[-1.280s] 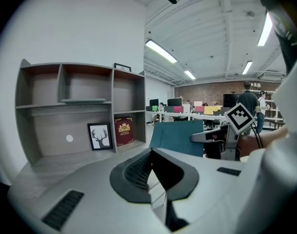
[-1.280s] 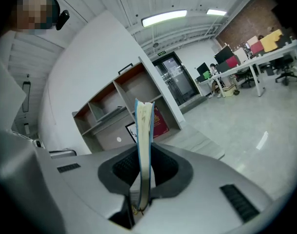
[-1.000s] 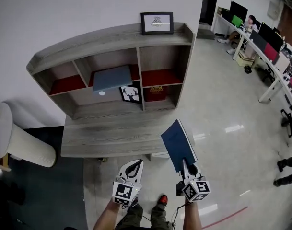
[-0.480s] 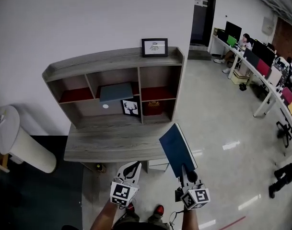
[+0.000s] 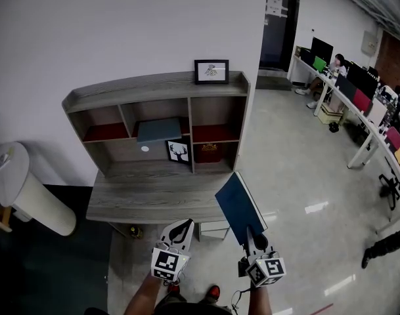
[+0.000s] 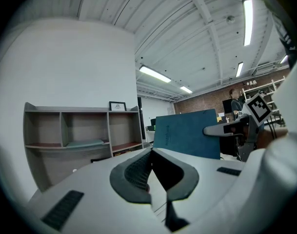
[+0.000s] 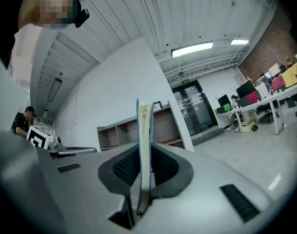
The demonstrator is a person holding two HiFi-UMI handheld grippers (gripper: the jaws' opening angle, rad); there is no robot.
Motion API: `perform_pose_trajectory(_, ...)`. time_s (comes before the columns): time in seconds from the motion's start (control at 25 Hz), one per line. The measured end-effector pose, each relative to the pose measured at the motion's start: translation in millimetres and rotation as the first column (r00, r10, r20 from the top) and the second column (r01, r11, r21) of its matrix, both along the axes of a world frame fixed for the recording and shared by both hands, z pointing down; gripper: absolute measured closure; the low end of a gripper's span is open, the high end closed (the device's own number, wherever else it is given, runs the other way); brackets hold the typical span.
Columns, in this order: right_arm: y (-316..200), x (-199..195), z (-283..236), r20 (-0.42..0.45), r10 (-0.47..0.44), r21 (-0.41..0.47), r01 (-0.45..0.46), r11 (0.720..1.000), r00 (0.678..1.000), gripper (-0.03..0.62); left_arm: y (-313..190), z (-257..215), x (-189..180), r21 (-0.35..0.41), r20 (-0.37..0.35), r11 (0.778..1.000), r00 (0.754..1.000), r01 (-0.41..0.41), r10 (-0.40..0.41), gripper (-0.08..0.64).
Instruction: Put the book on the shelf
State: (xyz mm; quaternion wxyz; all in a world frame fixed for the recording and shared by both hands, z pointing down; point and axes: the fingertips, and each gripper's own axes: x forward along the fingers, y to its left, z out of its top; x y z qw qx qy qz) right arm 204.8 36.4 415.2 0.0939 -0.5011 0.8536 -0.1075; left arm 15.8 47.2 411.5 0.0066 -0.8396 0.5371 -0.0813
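Right gripper (image 5: 253, 233): the jaws are closed on the dark blue book (image 5: 240, 204). The book is gripped at its lower edge and stands up from the jaws, tilted slightly away from the person. In the right gripper view the pale page edges are seen between the two pads, and both pads are pressed against the covers.

Book position: it is held in the air, just off the front right corner of the wooden desk (image 5: 140, 199), over the glossy floor (image 5: 298, 169). No surface is touched by it, and the shelf is well apart from it.

Left gripper (image 5: 182, 228): the jaws are brought fully together and nothing is held between them. It is held beside the right gripper, just off the desk's front edge.

Shelf unit (image 5: 154, 87): it is set along the desk's back edge, against the white wall.
- A small framed picture (image 5: 211, 71) is stood at the right end of its top board.
- A flat grey-blue item (image 5: 158, 130) is seen in the middle compartment.
- A black-and-white deer picture (image 5: 178, 151) is stood below that item, beside the divider.
- A dark red object (image 5: 209, 153) is seen low in the right compartment.

A white cylindrical bin (image 5: 29, 189) is noted off the desk's left end. Rows of office tables (image 5: 360, 110) with monitors are seen across the room on the right.
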Motion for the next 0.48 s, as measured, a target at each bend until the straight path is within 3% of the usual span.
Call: perform_pose_trajectory(0.48, -28.0, 20.8, -5.9, 0.065, -0.055, 0.004, 0.055, 0.998, 0.996, 0.531, -17.2, 1.0, 11.1, 0.029, 0.001, 0.996, 0.997, 0.082, -0.082, 0.554)
